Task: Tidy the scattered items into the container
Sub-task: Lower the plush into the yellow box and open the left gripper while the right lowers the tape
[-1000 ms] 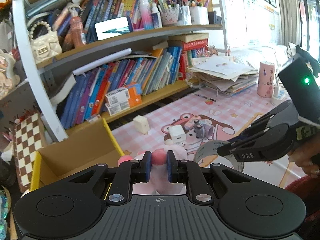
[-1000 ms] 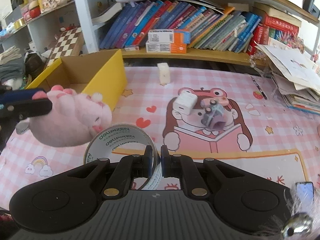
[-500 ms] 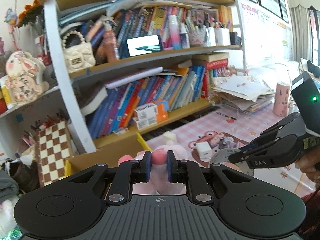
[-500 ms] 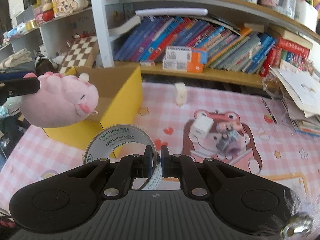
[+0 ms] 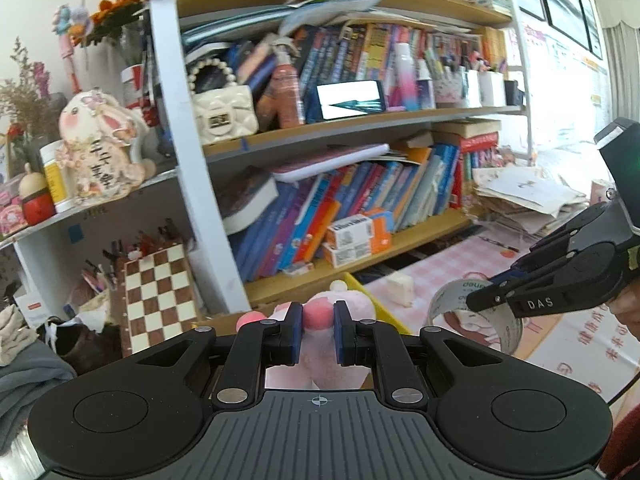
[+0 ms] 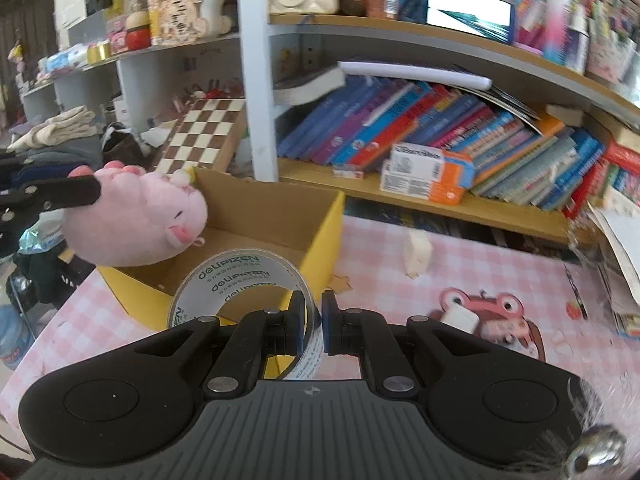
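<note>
L gripper (image 5: 314,334) pinches pink pig plush (image 6: 136,220), held in air over yellow cardboard box (image 6: 320,236) at 10 o'clock in R wrist view; R gripper (image 6: 310,322) clamped on clear tape roll (image 6: 236,280) wall, prob. just short of box; white charger (image 6: 460,316) lies on pink mat (image 6: 440,268) at 3 o'clock.

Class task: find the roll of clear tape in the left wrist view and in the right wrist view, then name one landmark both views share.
Left wrist view: roll of clear tape at lower right, clamped in the right gripper.
Right wrist view: bottom centre, before the yellow box.
Shared landmark: chessboard.
</note>
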Available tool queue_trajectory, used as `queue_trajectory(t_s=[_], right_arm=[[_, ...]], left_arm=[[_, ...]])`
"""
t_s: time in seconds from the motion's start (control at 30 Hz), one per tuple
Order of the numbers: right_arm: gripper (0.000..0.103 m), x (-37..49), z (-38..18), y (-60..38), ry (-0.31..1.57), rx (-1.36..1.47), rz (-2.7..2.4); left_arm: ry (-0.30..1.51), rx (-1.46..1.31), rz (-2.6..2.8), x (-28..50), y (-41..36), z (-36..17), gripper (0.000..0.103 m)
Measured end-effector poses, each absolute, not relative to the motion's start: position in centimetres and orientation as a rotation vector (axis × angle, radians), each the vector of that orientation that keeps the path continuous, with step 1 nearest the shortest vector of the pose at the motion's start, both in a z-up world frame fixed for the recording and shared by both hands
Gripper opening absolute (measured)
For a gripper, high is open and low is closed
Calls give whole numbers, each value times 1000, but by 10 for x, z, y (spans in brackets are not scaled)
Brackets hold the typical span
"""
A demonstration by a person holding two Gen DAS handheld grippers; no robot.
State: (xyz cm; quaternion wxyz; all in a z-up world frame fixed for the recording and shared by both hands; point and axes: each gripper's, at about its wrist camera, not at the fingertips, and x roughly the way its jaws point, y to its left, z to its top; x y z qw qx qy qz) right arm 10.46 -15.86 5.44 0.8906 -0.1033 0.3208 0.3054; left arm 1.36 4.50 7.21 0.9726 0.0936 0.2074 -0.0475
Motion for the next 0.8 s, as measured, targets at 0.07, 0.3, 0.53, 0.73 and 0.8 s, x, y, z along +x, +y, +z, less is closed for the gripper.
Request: queue_trajectory(t_s=[0.07, 0.3, 0.53, 0.73, 0.8], right_arm=[[8, 108, 55, -147, 665, -235, 647], [8, 124, 55, -117, 666, -283, 673], [9, 138, 52, -89, 669, -342, 713], [9, 150, 44, -68, 684, -386, 739], [9, 155, 41, -63, 693, -391, 745]], left_arm=[[410, 177, -84, 17, 53, 71, 14], [404, 140, -49, 26, 76, 61, 14], [438, 127, -35, 41, 93, 48, 14], [464, 115, -37, 55, 101, 38, 14], [475, 113, -39, 60, 103, 34, 14]])
